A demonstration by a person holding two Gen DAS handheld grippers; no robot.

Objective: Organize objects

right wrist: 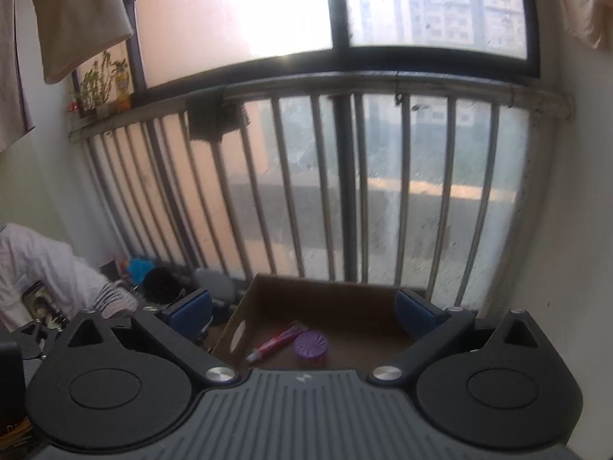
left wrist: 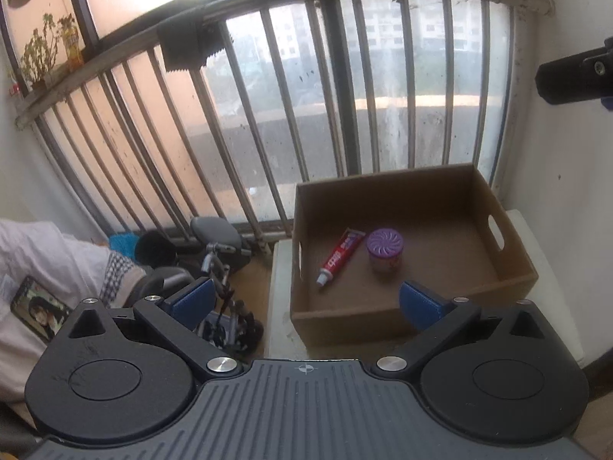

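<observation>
I have both hand-held grippers, left and right, spread and empty above the cardboard box. Inside lie a toothpaste tube, light and squashy, best pinched mid-body, and a purple-lidded jar, rigid, gripped across its sides

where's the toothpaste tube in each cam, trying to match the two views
Left wrist: the toothpaste tube lies right of centre on the floor of the cardboard box, cap toward the camera, just left of the purple-lidded jar.
Right wrist: the tube is low and near centre, in the same box, left of the jar.
Shared landmark: the purple-lidded jar beside it.
</observation>
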